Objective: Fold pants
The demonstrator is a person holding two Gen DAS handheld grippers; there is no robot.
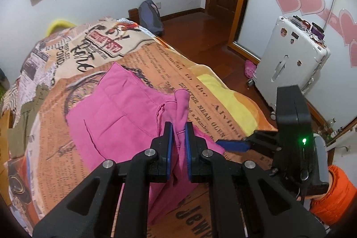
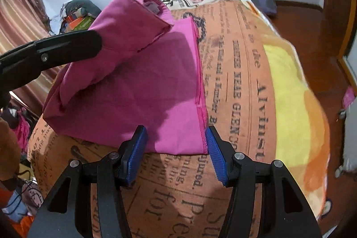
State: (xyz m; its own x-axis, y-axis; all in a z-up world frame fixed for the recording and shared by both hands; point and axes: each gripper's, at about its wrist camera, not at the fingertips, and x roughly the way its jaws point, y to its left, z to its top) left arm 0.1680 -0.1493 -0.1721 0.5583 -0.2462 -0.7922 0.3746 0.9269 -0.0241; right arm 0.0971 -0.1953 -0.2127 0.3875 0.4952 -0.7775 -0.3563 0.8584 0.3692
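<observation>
Pink pants (image 1: 116,108) lie on the newspaper-print bedspread (image 1: 212,90). My left gripper (image 1: 179,129) is shut on a bunched fold of the pants and holds it lifted above the rest. In the right wrist view the pants (image 2: 138,86) lie partly folded, with the lifted part draped at the upper left beside the left gripper's black arm (image 2: 51,50). My right gripper (image 2: 176,135) is open, low over the near hem of the pants, one pad on each side of it. It also shows in the left wrist view (image 1: 236,145) at the right.
The bedspread (image 2: 245,81) covers a bed that drops off to a wooden floor (image 1: 200,26) on the right. A white suitcase (image 1: 290,59) stands by the wall. A dark bag (image 1: 149,15) leans at the far end. Clutter (image 2: 75,15) lies left.
</observation>
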